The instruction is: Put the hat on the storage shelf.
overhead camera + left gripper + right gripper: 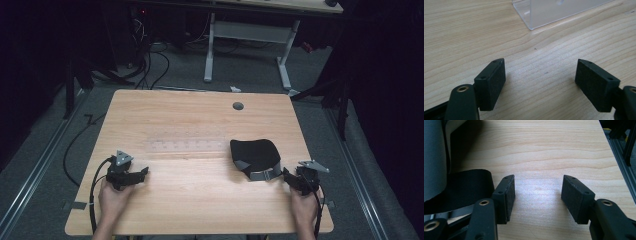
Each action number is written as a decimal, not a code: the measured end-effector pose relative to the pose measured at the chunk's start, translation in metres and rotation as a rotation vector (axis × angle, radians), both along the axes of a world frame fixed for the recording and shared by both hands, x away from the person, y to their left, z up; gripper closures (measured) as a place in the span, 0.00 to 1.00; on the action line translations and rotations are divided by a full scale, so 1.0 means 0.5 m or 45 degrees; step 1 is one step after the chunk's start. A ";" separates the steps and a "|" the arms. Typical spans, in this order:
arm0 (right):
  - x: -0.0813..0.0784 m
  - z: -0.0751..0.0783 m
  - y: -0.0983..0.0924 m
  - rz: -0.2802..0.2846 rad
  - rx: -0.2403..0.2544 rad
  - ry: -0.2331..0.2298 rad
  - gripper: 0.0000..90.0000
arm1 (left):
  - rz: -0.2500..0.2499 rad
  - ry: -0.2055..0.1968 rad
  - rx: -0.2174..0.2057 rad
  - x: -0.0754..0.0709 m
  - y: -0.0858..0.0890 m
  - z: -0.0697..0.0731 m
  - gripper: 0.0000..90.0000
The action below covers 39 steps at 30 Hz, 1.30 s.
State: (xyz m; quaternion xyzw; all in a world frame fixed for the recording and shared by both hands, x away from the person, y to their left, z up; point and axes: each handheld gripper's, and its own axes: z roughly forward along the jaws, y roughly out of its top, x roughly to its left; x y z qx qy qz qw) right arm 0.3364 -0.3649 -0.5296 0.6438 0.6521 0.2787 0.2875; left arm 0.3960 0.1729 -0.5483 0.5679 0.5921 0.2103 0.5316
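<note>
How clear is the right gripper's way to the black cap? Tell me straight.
Probably clear, yes. The right gripper sits open on the table right beside the black cap, near its grey strap, with nothing between them.

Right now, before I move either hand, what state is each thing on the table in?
left gripper: open, nothing between its jaws, low over bare wood.
right gripper: open, nothing between its jaws, right beside the cap's strap.
black cap: lying on the table, not gripped, grey strap toward the right gripper.
clear plastic rack: resting mid-table, untouched.
table: bare wood elsewhere.
</note>
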 end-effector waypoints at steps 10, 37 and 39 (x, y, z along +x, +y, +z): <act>0.000 0.000 0.000 -0.003 0.002 0.000 0.50 | 0.000 0.000 0.000 0.000 0.000 0.000 0.28; -0.041 0.013 -0.005 0.025 0.047 -0.042 0.60 | 0.001 0.000 -0.001 0.000 0.000 0.000 0.28; -0.047 0.014 -0.006 0.028 0.060 -0.053 0.60 | 0.002 0.000 -0.002 0.000 0.000 0.000 0.28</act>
